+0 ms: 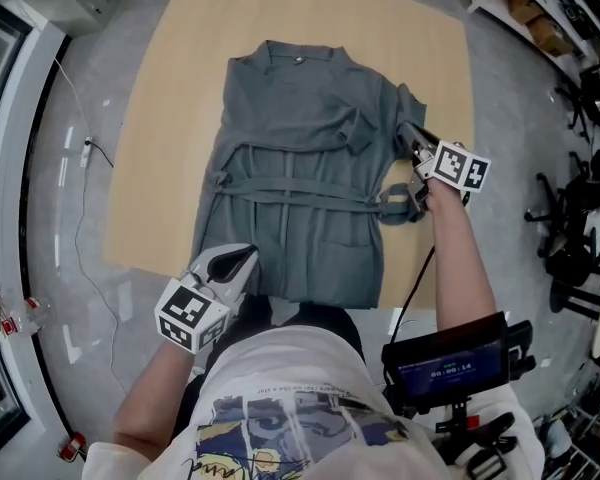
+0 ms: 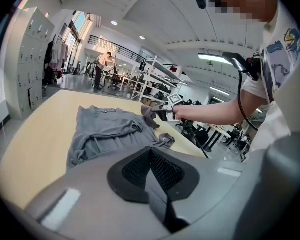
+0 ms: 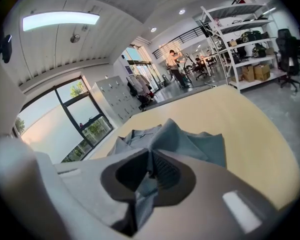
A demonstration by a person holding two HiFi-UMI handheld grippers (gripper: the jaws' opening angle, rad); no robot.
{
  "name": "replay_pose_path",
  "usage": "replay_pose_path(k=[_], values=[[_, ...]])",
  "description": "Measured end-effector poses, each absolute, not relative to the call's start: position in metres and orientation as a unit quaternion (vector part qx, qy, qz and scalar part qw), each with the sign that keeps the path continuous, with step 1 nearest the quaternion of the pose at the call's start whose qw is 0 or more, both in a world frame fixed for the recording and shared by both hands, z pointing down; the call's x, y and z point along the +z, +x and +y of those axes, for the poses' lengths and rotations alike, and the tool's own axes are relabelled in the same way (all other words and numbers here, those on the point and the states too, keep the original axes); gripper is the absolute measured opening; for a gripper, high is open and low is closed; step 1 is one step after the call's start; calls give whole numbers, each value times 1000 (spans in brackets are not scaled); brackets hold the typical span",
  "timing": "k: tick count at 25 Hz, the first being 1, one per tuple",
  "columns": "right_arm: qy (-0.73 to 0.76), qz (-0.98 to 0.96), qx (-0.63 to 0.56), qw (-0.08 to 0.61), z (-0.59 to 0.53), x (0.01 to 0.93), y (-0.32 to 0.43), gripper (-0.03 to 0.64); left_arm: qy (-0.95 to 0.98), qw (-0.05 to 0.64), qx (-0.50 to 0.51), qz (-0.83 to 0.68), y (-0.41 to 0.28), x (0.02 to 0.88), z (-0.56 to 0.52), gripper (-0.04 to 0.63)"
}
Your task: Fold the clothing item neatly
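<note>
- I'm seeing the grey garment (image 1: 295, 178) lying flat on the tabletop (image 1: 160, 118), collar (image 1: 300, 56) on the far side, belt (image 1: 300, 193) crossing its middle.
- I'm clamping the right gripper (image 1: 410, 136) jaws on the garment's right sleeve (image 1: 402, 108) and holding it up at the garment's right edge, likely for folding it inward over the body.
- I'm parking the left gripper (image 1: 250, 255) at the garment's near-left corner, jaws closed on nothing, probably staged to take the hem.

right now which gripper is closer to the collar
Right. The right gripper, shut on the sleeve, is off to the right of the collar, partway down the table. The left gripper, shut and empty, is by the hem at the near edge, farther away.
</note>
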State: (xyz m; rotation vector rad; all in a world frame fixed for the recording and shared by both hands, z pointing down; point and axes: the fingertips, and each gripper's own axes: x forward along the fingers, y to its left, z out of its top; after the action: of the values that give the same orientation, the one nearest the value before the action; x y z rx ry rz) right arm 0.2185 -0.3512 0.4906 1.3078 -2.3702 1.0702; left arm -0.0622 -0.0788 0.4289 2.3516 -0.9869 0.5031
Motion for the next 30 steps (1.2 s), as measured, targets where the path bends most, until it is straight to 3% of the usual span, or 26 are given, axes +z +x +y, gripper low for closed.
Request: replay_pose_path(k=[20,30], values=[[369,-849,331,180,-355,499,12,25,862,275,168,-392,-178,438,-60,6],[354,-844,291,279,-345,544,-46,29,853,281,166,-406,-218,448,-48,6]])
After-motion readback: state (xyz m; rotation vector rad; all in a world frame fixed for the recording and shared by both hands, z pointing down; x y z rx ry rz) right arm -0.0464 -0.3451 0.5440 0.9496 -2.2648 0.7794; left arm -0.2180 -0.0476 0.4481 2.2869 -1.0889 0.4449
